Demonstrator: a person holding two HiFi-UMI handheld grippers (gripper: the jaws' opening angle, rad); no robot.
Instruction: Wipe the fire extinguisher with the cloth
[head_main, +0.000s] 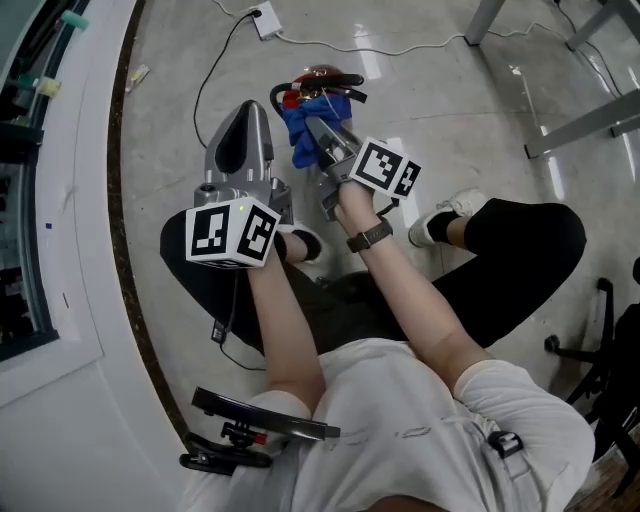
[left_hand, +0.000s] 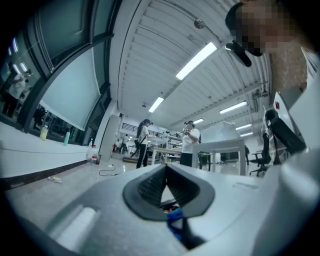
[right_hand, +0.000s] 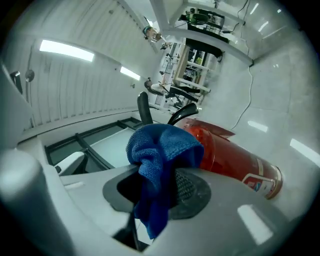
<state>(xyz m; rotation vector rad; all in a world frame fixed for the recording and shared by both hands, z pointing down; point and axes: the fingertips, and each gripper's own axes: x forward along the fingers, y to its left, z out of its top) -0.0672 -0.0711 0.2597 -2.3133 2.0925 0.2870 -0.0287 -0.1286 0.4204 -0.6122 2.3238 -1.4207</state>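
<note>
Your right gripper (head_main: 320, 135) has its fingers pinching the blue cloth (right_hand: 162, 150), which is bunched over their tips. The fire extinguisher (right_hand: 235, 157) sits just beyond them, its red body running off to the fingers' right; whether the cloth touches it is unclear. This looks like the wiping step. The next move calls for pressing the wad onto the cylinder and dragging it along the body, clear of the black handle (right_hand: 144, 107) ahead of the fingers. Your left gripper (left_hand: 167, 182) has its fingers pressed together on nothing, off to the cloth's left; it could steady the extinguisher. Open floor (head_main: 430, 90) lies ahead and right of the fingers. A cable (head_main: 215, 70) trails ahead-left.
</note>
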